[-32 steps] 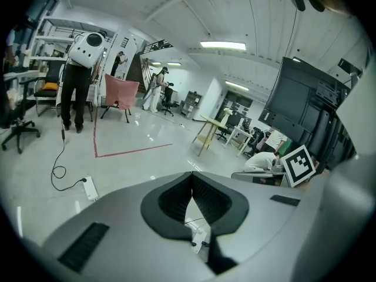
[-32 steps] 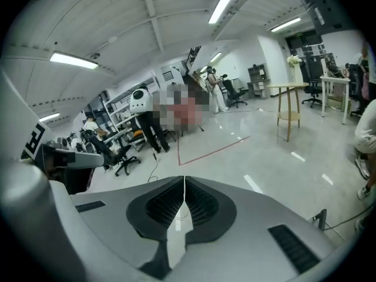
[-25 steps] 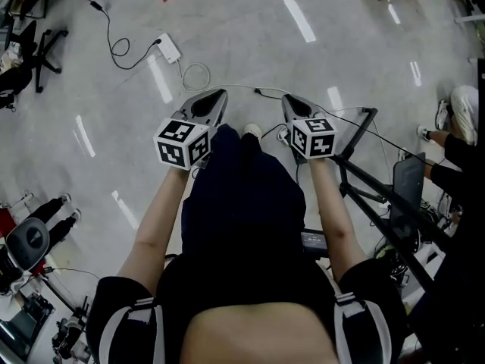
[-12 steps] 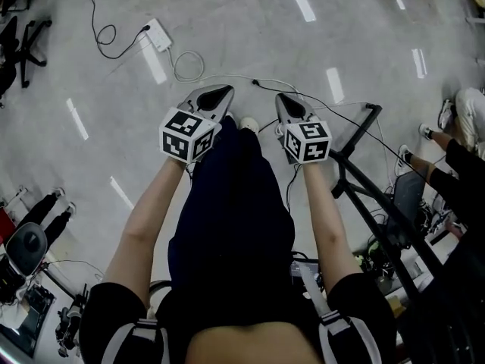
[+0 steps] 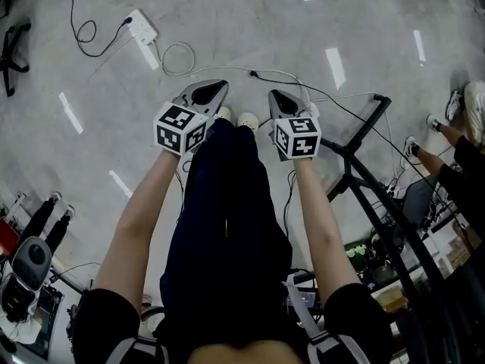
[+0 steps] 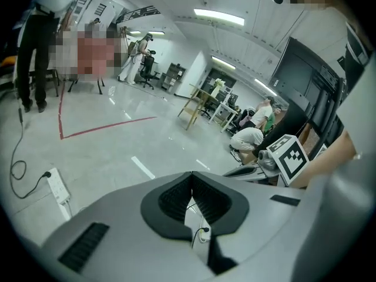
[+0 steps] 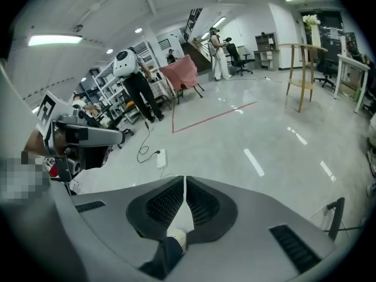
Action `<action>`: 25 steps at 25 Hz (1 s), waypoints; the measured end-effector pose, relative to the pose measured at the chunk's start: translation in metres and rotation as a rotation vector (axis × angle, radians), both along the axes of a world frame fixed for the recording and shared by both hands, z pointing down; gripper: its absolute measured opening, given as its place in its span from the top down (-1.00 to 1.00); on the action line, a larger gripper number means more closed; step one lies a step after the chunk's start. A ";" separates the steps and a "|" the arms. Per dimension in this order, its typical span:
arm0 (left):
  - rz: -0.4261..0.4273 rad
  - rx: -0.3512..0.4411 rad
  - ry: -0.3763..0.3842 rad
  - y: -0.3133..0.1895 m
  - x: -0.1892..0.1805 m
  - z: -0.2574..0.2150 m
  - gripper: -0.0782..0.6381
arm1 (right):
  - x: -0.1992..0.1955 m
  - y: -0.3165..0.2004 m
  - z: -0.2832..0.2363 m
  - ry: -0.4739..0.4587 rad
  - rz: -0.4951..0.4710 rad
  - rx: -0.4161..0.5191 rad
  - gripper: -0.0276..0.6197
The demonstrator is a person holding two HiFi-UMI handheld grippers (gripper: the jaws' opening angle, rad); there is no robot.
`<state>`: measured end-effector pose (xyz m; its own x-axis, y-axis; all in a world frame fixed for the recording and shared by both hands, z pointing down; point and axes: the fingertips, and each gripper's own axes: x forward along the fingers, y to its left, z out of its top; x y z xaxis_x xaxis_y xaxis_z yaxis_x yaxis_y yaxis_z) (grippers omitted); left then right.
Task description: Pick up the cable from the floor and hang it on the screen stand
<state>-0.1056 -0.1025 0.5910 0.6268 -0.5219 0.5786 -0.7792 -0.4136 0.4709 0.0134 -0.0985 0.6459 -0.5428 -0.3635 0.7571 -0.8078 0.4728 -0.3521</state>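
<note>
A thin white cable lies looped on the grey floor and runs right past a black plug toward the black screen stand. My left gripper hangs low over the floor just short of that cable, jaws shut with nothing in them. My right gripper hovers beside it, close to the plug, also shut and holding nothing. In the left gripper view a stretch of the cable shows below the closed jaws. The right gripper view shows a shoe tip under its jaws.
A white power strip with a black cord lies at the far left. Seated people and gear crowd the right by the stand's legs. Equipment sits at the lower left. A red tape line marks the floor ahead.
Both grippers have sunk toward the floor as the person bends down. The cable and power strip have slid up and left in the head view. The jaws stay shut.
</note>
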 end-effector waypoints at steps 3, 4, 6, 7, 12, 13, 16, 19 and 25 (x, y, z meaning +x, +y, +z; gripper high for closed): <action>0.010 -0.038 0.027 0.005 0.000 0.031 0.76 | 0.001 0.007 0.029 0.008 0.029 -0.040 0.83; 0.016 -0.046 0.037 0.007 0.000 0.041 0.76 | 0.001 0.009 0.038 0.013 0.031 -0.046 0.83; 0.029 -0.064 0.051 0.012 0.001 0.060 0.76 | 0.002 0.013 0.056 0.033 0.022 -0.049 0.83; 0.034 -0.074 0.052 0.014 0.001 0.070 0.76 | 0.002 0.014 0.064 0.046 0.015 -0.048 0.83; 0.053 -0.106 0.020 0.016 -0.001 0.124 0.76 | 0.006 0.007 0.110 0.095 -0.014 -0.038 0.83; 0.054 -0.110 0.019 0.016 -0.001 0.134 0.76 | 0.006 0.005 0.120 0.099 -0.016 -0.039 0.83; 0.064 -0.117 0.016 0.019 -0.001 0.165 0.76 | 0.005 0.001 0.146 0.106 -0.026 -0.030 0.83; 0.068 -0.134 0.014 0.023 0.000 0.197 0.76 | 0.003 -0.001 0.173 0.124 -0.047 -0.023 0.83; -0.026 -0.237 0.035 0.031 -0.006 0.267 0.76 | -0.003 0.007 0.224 0.103 -0.108 -0.058 0.83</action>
